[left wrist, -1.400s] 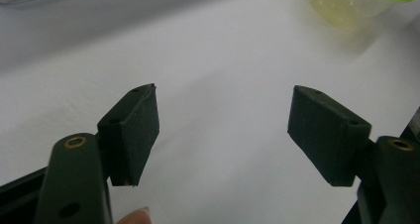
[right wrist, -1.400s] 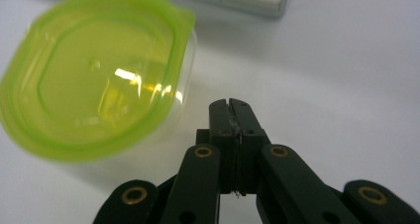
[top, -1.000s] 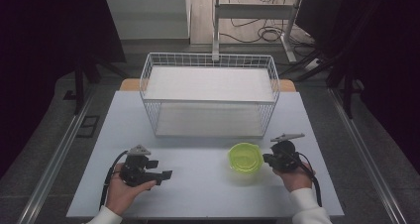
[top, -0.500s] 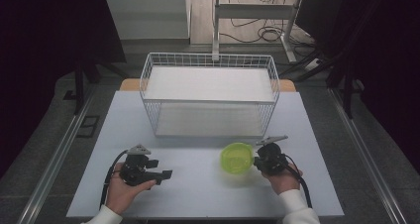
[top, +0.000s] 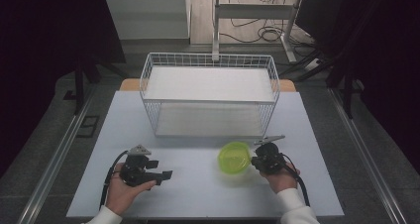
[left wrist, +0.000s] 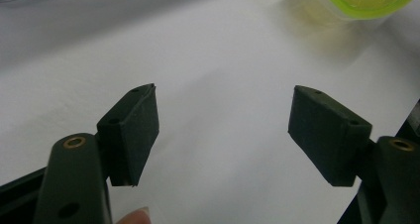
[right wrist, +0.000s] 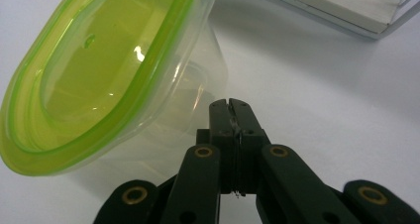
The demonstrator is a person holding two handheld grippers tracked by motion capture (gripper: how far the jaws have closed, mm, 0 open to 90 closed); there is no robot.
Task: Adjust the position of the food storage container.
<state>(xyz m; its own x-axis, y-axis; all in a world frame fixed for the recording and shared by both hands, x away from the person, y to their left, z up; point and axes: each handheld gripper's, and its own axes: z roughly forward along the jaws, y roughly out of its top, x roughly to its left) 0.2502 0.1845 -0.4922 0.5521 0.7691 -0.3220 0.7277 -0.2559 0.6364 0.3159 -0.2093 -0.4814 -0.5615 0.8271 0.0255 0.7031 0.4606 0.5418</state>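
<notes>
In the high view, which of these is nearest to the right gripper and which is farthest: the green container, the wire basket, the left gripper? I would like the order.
From the right gripper, at the table's near right:
1. Green container: right beside its jaws, toward the table's middle.
2. Wire basket: behind it, across the table's far half.
3. Left gripper: far across, at the near left.

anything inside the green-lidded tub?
Nothing visible: the tub has a yellow-green lid on, and through the lid and clear wall it looks empty. The wire basket behind it holds nothing either.
</notes>
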